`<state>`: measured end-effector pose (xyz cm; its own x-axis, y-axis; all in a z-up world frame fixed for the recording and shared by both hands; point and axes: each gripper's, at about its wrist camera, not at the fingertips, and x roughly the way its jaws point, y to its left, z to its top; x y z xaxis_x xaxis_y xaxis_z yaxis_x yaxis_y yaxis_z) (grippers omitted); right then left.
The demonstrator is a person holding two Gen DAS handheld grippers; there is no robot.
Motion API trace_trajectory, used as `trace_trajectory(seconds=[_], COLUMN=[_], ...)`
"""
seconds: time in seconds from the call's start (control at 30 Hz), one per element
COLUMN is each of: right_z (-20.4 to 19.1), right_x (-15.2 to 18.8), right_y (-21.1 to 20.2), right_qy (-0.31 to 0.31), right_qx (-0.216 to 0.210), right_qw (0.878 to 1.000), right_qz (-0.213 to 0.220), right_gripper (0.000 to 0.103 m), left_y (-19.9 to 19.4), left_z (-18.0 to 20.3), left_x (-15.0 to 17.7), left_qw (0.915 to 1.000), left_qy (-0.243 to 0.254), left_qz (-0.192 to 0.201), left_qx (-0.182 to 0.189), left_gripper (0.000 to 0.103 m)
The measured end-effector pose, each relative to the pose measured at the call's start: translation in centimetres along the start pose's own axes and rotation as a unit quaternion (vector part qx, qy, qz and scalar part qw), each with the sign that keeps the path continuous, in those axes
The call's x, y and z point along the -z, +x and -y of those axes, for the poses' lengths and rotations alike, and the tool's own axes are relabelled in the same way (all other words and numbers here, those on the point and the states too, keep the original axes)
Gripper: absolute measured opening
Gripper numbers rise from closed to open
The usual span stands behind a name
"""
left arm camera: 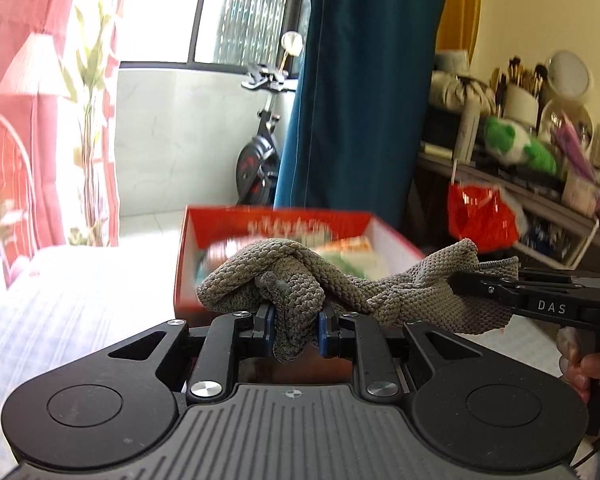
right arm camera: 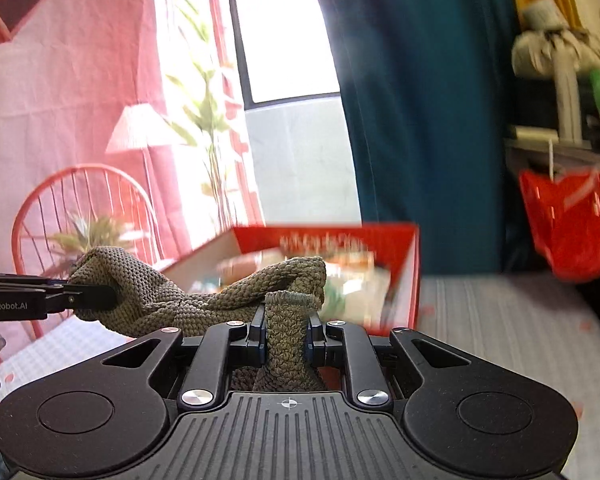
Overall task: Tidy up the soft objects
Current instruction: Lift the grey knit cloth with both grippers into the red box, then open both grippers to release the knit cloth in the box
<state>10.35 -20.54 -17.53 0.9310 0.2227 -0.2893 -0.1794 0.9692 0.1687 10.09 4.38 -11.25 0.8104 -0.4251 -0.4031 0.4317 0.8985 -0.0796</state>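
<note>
Clamped in both the left gripper (left arm camera: 293,330) and right gripper (right arm camera: 285,330), 1 grey knitted cloth (left arm camera: 340,284) hangs stretched between them, likely bound for the red box (left arm camera: 392,236).

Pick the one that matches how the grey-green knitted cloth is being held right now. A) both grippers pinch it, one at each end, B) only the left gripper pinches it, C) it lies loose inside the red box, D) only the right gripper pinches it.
A: the left gripper is closed on one end of the knitted cloth and the right gripper on the other, in front of the red box.
</note>
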Motion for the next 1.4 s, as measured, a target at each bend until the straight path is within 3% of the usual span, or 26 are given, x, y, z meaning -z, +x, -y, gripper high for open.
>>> trace_trajectory(seconds=[0.13,0.33,0.77,1.2,1.4], right_z=[0.2,1.1,0.9,1.4,1.9], right_x=[-3.2,-5.5,-3.5,-2.9,-2.7], right_y=[1.5,6.0,15.4,19.5,19.6], right_qy=[-0.02,-0.027,-0.056,-0.026,0.002], right_qx=[0.0,0.015,0.045,0.03,0.029], right_qw=[1.0,0.999,0.982,0.963,0.959], right_qz=[0.001,-0.035,-0.174,-0.267,-0.283], right_gripper=[0.015,0.015,0.015,0.015,0.015], left_y=[1.9,7.6,17.0,19.9,19.7], left_z=[0.1,-0.4,-2.0,-2.3,-2.4], left_x=[-2.8,-5.1,-3.9,-2.9,-3.0], left_qw=[0.9997,0.997,0.9858,0.9744,0.9729], left_qy=[0.022,0.048,0.005,0.028,0.016], left_qz=[-0.013,-0.06,-0.168,-0.223,-0.231], left_qx=[0.006,0.005,0.006,-0.001,-0.002], left_gripper=[0.021,0.021,0.021,0.022,0.023])
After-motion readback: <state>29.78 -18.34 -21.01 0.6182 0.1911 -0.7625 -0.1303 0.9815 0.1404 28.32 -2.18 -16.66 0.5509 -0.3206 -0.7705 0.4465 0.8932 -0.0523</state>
